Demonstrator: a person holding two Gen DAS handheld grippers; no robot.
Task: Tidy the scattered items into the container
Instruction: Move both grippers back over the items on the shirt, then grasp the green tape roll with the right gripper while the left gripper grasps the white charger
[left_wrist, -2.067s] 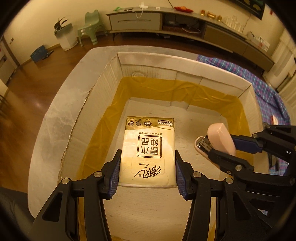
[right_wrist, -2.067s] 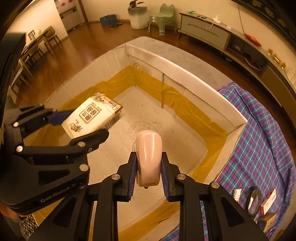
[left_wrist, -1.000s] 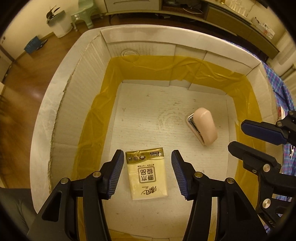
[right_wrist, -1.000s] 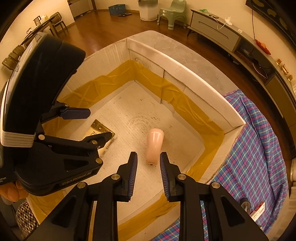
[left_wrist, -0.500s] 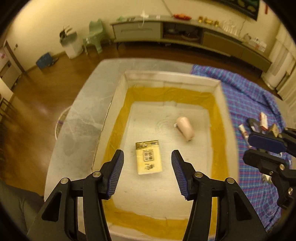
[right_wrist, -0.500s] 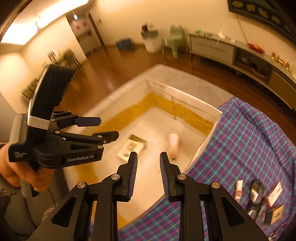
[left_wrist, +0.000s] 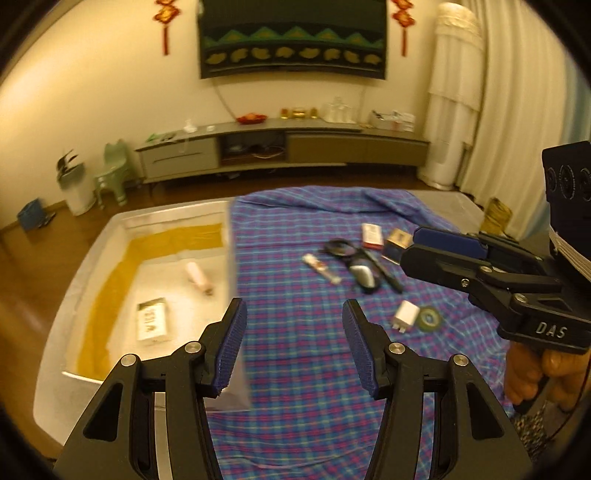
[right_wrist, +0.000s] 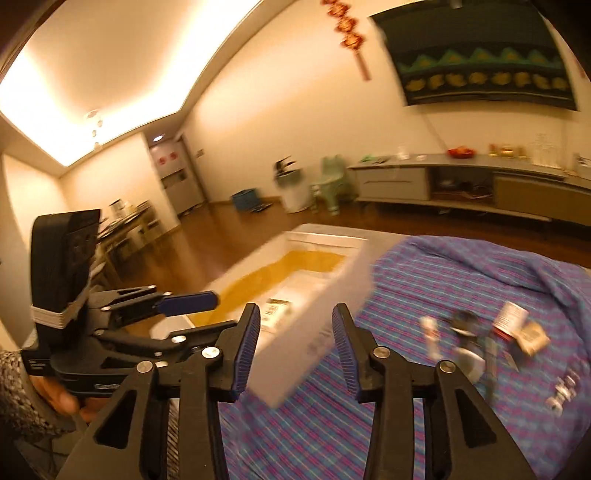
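Left wrist view: the left hand-held gripper (left_wrist: 291, 345) has its blue pads spread wide with nothing between them, above a blue and purple plaid cloth (left_wrist: 306, 373) on the counter. To its left, just beside the cloth's edge, sits the white container (left_wrist: 92, 254) lined with yellow tape. Inside it lie a tissue pack (left_wrist: 152, 324), close to the left finger, and a pink stapler (left_wrist: 198, 277) farther ahead. Ahead and to the right, the scattered items rest on the cloth: a small tube (left_wrist: 320, 268), a dark pair of glasses (left_wrist: 347, 251) with a silver object (left_wrist: 362, 275) just beside it, a red and white box (left_wrist: 371, 235), a tan box (left_wrist: 397, 240), a white charger plug (left_wrist: 405, 315) and a green tape roll (left_wrist: 429, 318) just beside the plug. The right hand-held gripper (left_wrist: 417, 245) enters from the right edge, held by a hand (left_wrist: 535, 373).

Right wrist view: the right hand-held gripper (right_wrist: 295, 347) is opening, its pads empty. The near corner of the container (right_wrist: 314, 328) shows blurred beyond the gap between its fingers. The left hand-held gripper (right_wrist: 218, 310) is to its left, spread. The scattered items are ahead on the right, too blurred to tell apart.
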